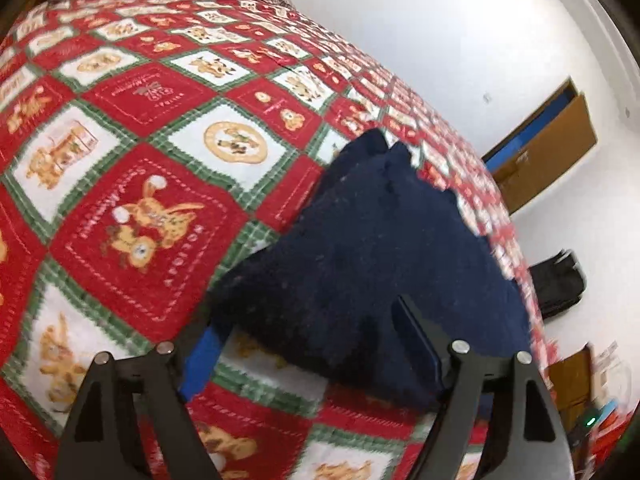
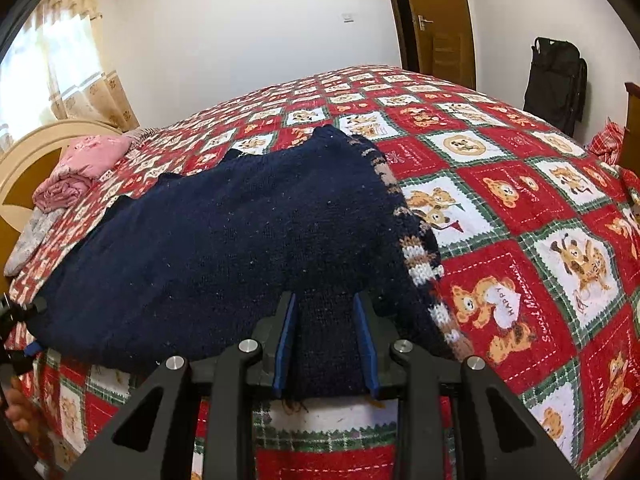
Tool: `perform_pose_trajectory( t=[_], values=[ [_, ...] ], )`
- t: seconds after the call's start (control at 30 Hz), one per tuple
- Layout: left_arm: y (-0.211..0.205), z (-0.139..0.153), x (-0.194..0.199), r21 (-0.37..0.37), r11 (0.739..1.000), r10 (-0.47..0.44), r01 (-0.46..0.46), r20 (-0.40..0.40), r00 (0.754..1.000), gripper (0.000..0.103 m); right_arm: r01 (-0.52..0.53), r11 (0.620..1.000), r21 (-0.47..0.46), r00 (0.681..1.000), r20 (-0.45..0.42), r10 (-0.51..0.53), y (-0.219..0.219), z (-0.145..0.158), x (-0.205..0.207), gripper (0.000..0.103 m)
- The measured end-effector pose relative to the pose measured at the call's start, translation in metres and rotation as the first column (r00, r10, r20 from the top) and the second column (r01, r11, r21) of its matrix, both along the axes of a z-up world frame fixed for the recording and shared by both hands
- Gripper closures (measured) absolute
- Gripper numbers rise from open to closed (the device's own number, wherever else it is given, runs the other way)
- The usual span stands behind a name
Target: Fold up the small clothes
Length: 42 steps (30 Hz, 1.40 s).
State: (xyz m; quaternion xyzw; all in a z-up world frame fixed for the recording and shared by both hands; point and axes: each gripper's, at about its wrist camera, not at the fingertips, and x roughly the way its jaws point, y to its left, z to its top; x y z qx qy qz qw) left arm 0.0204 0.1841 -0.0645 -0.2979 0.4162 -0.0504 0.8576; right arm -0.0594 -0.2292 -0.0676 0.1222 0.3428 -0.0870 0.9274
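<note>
Two hand-held grippers: right (image 2: 326, 340) pinches navy sweater (image 2: 224, 248) hem; left (image 1: 316, 344) gapes wide.

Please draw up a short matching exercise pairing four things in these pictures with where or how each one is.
Things:
1. navy sweater
2. pink clothes
3. right gripper
4. black bag

Places or states:
A. bunched near the headboard
B. shut on knitted fabric
C. standing against the white wall
D. spread over the red patterned bedspread

Pairs: 1-D, 2-A, 3-B, 4-C
</note>
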Motion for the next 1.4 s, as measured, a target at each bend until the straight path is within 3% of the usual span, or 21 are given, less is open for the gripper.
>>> perform_pose_trajectory(
  t=[0.03, 0.07, 0.13, 0.2, 0.3, 0.4, 0.47, 0.57, 0.73, 0.77, 0.83, 0.93, 0.97, 1.03, 1.07, 1.13, 1.2, 1.27, 1.4],
  values=[
    [0.000, 0.000, 0.001, -0.040, 0.999, 0.001, 0.000, 0.014, 1.000, 0.042, 0.002, 1.000, -0.007, 1.000, -0.006, -0.002, 0.001, 0.002, 0.000, 0.072],
    [-0.001, -0.001, 0.003, -0.060, 0.998, -0.009, 0.010, 0.017, 1.000, 0.068, 0.007, 1.000, -0.004, 1.000, -0.003, -0.007, 0.002, 0.004, 0.000, 0.072],
    [-0.009, -0.003, 0.008, -0.047, 0.998, -0.041, 0.041, 0.009, 0.999, 0.080, -0.012, 1.000, -0.003, 0.999, 0.036, 0.012, 0.007, 0.018, -0.001, 0.072],
    [-0.013, -0.002, 0.007, -0.009, 0.999, -0.044, 0.044, 0.026, 0.999, 0.083, -0.062, 0.997, -0.037, 0.996, 0.060, 0.064, 0.019, 0.031, 0.004, 0.072],
    [-0.012, 0.000, 0.006, -0.028, 0.999, -0.035, 0.036, 0.043, 0.998, 0.086, -0.181, 0.983, -0.024, 0.980, 0.079, 0.183, 0.044, 0.052, 0.025, 0.072],
    [-0.014, 0.009, 0.003, -0.025, 0.999, -0.043, 0.045, 0.083, 0.996, 0.087, -0.340, 0.940, 0.036, 0.939, 0.065, 0.338, 0.079, 0.064, 0.058, 0.072],
    [-0.017, 0.021, -0.001, -0.005, 0.998, -0.058, 0.059, 0.131, 0.990, 0.087, -0.391, 0.919, 0.048, 0.920, 0.056, 0.388, 0.098, 0.066, 0.078, 0.072],
    [-0.022, 0.035, -0.004, 0.040, 0.996, -0.088, 0.081, 0.189, 0.978, 0.087, -0.380, 0.925, -0.009, 0.925, 0.023, 0.380, 0.121, 0.060, 0.112, 0.072],
    [-0.022, 0.030, 0.003, 0.020, 0.996, -0.084, 0.082, 0.177, 0.981, 0.087, -0.342, 0.938, 0.058, 0.924, -0.162, 0.347, 0.130, 0.006, 0.166, 0.073],
    [-0.021, 0.028, 0.003, 0.020, 0.997, -0.083, 0.081, 0.176, 0.981, 0.087, -0.358, 0.933, 0.022, 0.925, -0.130, 0.358, 0.133, 0.004, 0.164, 0.073],
    [-0.021, 0.028, 0.001, 0.027, 0.996, -0.089, 0.085, 0.185, 0.979, 0.087, -0.382, 0.924, -0.021, 0.915, -0.153, 0.374, 0.137, 0.010, 0.162, 0.073],
    [-0.026, 0.031, -0.003, 0.039, 0.995, -0.104, 0.097, 0.233, 0.967, 0.087, -0.370, 0.920, 0.131, 0.905, -0.173, 0.389, 0.131, 0.027, 0.175, 0.071],
    [-0.027, 0.032, -0.004, 0.037, 0.994, -0.105, 0.099, 0.247, 0.963, 0.087, -0.386, 0.899, 0.209, 0.890, -0.173, 0.422, 0.132, 0.033, 0.182, 0.068],
    [-0.033, 0.037, -0.008, 0.057, 0.993, -0.120, 0.107, 0.298, 0.947, 0.087, -0.427, 0.849, 0.311, 0.856, -0.164, 0.491, 0.139, 0.042, 0.195, 0.042],
    [-0.036, 0.039, -0.010, 0.074, 0.991, -0.129, 0.111, 0.316, 0.940, 0.087, -0.455, 0.805, 0.381, 0.828, -0.150, 0.540, 0.148, 0.048, 0.204, 0.036],
    [-0.044, 0.045, -0.013, 0.109, 0.986, -0.160, 0.129, 0.357, 0.920, 0.087, -0.474, 0.759, 0.447, 0.795, -0.152, 0.587, 0.164, 0.053, 0.214, 0.032],
    [-0.047, 0.046, -0.015, 0.124, 0.983, -0.172, 0.134, 0.377, 0.910, 0.087, -0.483, 0.707, 0.517, 0.727, -0.214, 0.652, 0.189, 0.054, 0.237, 0.032],
    [-0.048, 0.045, -0.016, 0.116, 0.984, -0.171, 0.136, 0.386, 0.906, 0.087, -0.487, 0.695, 0.529, 0.676, -0.276, 0.683, 0.214, 0.053, 0.256, 0.032],
    [-0.046, 0.041, -0.019, 0.093, 0.988, -0.151, 0.124, 0.404, 0.902, 0.087, -0.526, 0.732, 0.433, 0.590, -0.436, 0.680, 0.270, 0.046, 0.282, 0.032]
  ],
)
